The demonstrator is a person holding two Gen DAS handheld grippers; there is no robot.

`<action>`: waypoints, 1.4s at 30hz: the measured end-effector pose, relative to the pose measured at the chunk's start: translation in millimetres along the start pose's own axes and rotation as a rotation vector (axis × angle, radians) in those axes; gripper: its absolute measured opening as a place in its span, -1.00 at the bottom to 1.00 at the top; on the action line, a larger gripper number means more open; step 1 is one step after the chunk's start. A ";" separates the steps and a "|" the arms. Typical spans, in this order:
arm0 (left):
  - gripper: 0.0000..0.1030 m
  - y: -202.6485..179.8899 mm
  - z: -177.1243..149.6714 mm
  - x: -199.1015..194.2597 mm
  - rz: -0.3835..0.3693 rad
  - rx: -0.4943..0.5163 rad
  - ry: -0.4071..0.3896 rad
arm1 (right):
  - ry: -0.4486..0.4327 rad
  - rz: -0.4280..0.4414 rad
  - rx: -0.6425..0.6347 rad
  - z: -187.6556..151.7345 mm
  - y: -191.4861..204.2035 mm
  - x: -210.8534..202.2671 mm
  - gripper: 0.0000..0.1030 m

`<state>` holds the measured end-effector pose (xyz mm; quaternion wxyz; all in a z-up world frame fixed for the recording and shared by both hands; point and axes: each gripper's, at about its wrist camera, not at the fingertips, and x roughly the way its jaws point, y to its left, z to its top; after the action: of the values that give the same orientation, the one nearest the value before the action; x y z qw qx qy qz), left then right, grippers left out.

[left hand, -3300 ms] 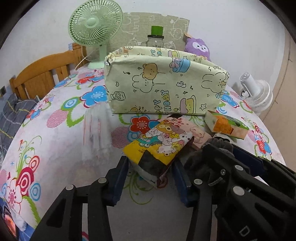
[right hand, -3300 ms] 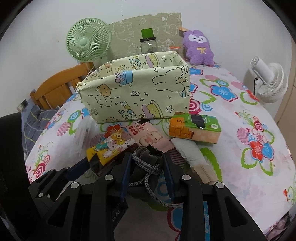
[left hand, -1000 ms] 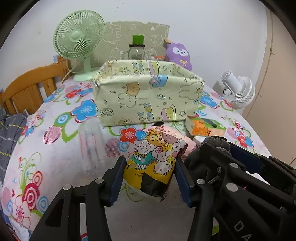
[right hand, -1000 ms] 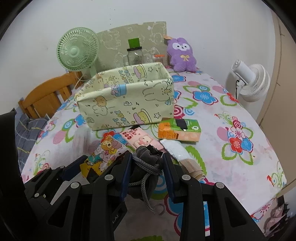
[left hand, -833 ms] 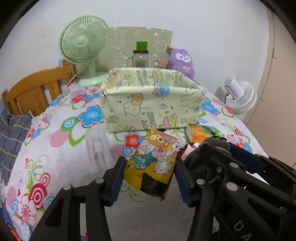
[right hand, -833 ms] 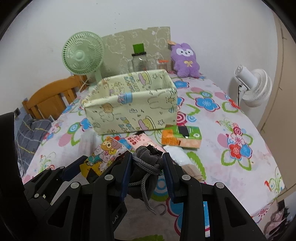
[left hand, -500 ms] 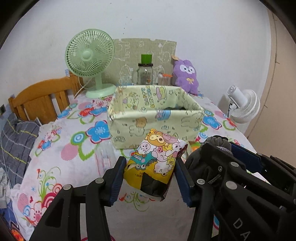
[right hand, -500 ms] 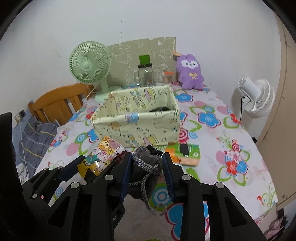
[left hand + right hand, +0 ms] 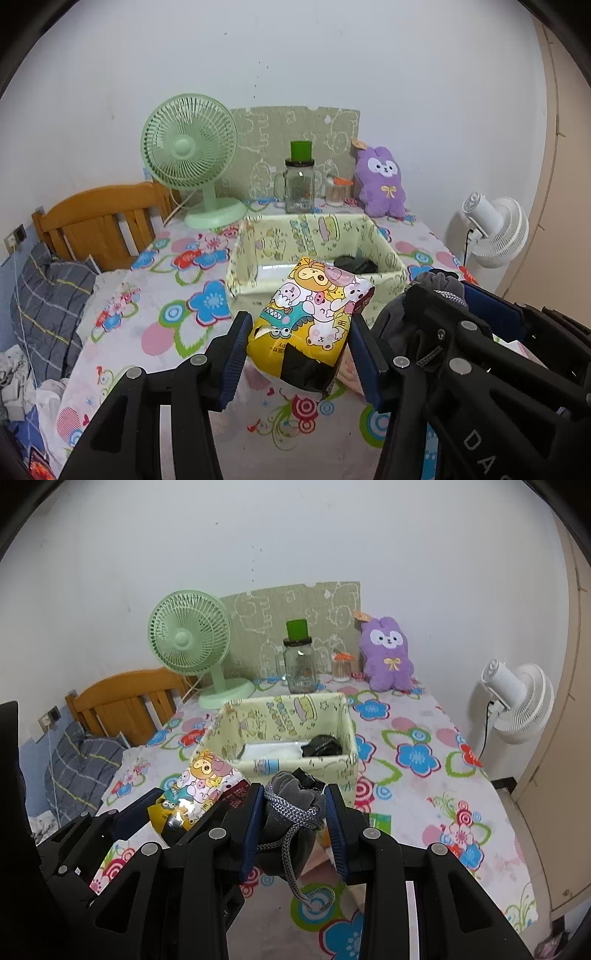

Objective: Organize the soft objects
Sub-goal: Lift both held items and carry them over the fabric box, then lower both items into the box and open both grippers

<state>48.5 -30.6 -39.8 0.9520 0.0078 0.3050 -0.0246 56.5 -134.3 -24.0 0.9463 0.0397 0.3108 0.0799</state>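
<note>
The left gripper (image 9: 297, 354) fingers clamp a cartoon packet (image 9: 314, 314); the right gripper (image 9: 293, 823) fingers clamp a grey pouch (image 9: 291, 812), below the fabric box (image 9: 258, 766) at frame centre.

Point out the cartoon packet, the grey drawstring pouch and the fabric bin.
cartoon packet (image 9: 314, 317), left wrist view, middle of its printed front.
grey drawstring pouch (image 9: 295, 805), right wrist view, gathered top by the cord.
fabric bin (image 9: 295, 710), right wrist view, inner face of its far wall.
</note>
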 end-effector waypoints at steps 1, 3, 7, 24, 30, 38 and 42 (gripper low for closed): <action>0.06 -0.6 3.0 -1.3 0.005 0.000 -0.007 | -0.005 0.002 -0.003 2.5 -0.2 -0.6 -0.29; 0.06 -1.0 7.4 -2.6 0.014 -0.001 -0.017 | -0.016 0.005 -0.011 7.2 -0.4 -1.6 -0.29; 0.06 -1.3 15.6 -2.9 0.024 -0.004 -0.031 | -0.028 0.012 -0.020 15.5 -0.4 -1.1 -0.29; 0.06 -0.1 50.3 16.6 0.039 -0.006 -0.078 | -0.068 0.013 -0.031 52.1 -3.4 19.7 -0.29; 0.06 2.0 60.2 28.4 0.043 -0.010 -0.081 | -0.072 0.022 -0.031 63.6 -4.4 33.3 -0.29; 0.06 1.7 67.1 53.1 0.039 -0.005 -0.060 | -0.055 0.027 -0.020 71.5 -9.2 59.4 -0.29; 0.06 4.3 71.4 69.5 0.037 -0.012 -0.039 | -0.034 0.027 -0.022 76.3 -9.9 78.5 -0.29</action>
<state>146.7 -31.4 -22.1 0.9580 0.0075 0.2865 -0.0052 165.4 -132.1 -9.5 0.9506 0.0351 0.2932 0.0955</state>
